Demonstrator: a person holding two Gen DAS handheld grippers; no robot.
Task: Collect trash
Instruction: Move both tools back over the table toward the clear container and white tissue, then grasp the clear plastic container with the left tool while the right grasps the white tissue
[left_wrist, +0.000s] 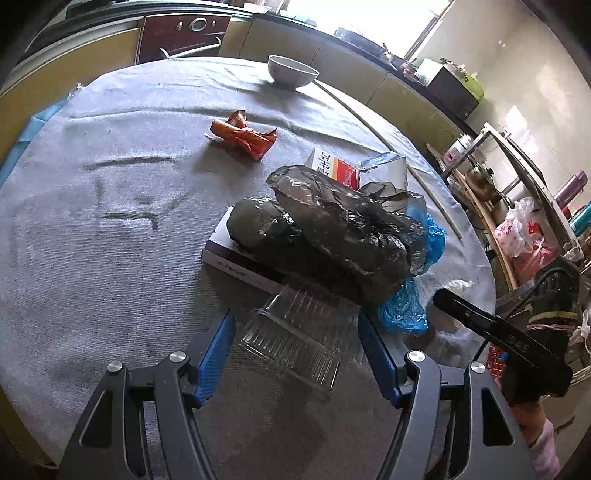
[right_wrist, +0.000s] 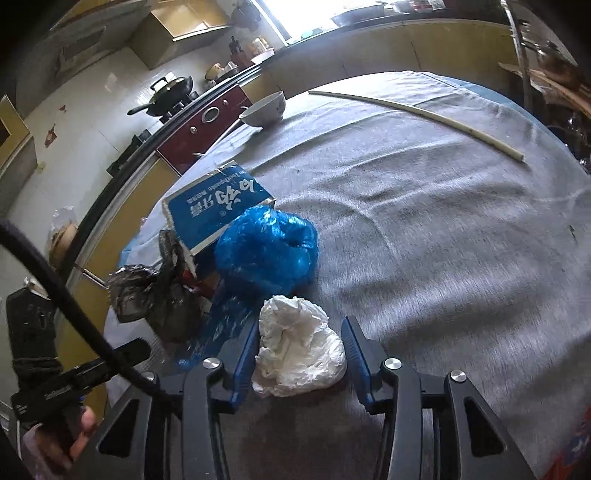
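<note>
- My right hand-held gripper (right_wrist: 300, 356) is clamped on the white tissue (right_wrist: 297, 350), which lies on the grey surface (right_wrist: 443, 240) just beside the blue bag (right_wrist: 267, 245).
- My left hand-held gripper (left_wrist: 295, 341) stands apart around the clear tray (left_wrist: 295, 339), not pressing it.
- Risks, I think: the soft tissue may slip out when I lift, and the thin tray may crack or slide from under the black bags (left_wrist: 332, 229).

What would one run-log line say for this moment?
left gripper: open, straddling clear plastic tray | right gripper: shut on white crumpled tissue | orange wrapper: untouched
</note>
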